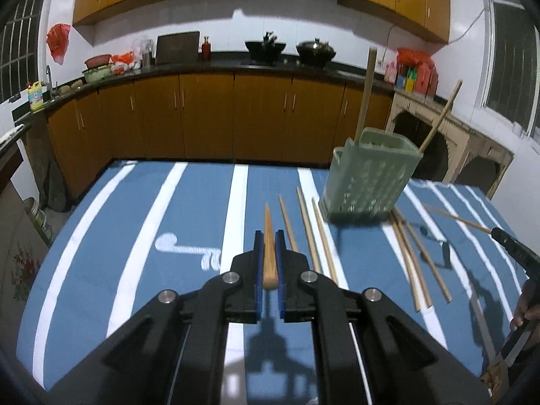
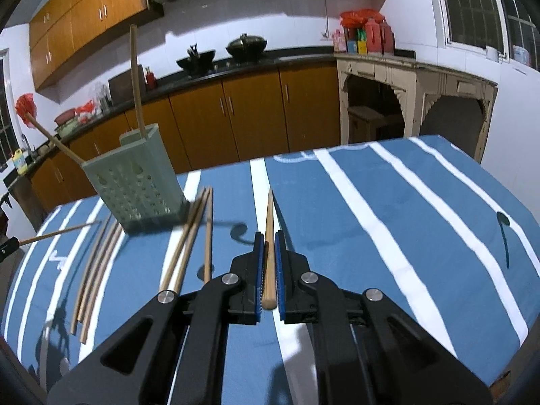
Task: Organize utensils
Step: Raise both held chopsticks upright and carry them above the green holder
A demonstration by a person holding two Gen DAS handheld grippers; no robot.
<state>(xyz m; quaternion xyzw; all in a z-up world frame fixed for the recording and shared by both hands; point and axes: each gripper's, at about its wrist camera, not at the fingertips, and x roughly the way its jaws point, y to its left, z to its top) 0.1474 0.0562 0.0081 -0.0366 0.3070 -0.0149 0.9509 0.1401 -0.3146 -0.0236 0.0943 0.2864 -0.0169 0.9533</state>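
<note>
My left gripper [image 1: 269, 238] is shut on the thick end of a wooden chopstick [image 1: 268, 222] that points forward above the table. My right gripper [image 2: 269, 238] is shut on another chopstick [image 2: 270, 209] in the same way. A green perforated holder [image 1: 368, 179] [image 2: 135, 185] stands on the striped cloth with two chopsticks leaning in it [image 1: 366, 91] [image 2: 136, 81]. Several loose chopsticks lie beside the holder [image 1: 308, 229] [image 1: 408, 256] [image 2: 189, 236] [image 2: 96, 266]. Each view catches the other gripper at its edge [image 1: 506, 241] [image 2: 6, 248], with its chopstick [image 1: 455, 217] [image 2: 57, 233] sticking out.
The table [image 1: 135, 236] [image 2: 422, 219] wears a blue cloth with white stripes. Behind it run a dark kitchen counter with woks [image 1: 315, 49] and orange cabinets [image 1: 206, 114]. A cream side table [image 2: 405, 77] stands to the right. A person's hand [image 1: 524, 307] shows at the right edge.
</note>
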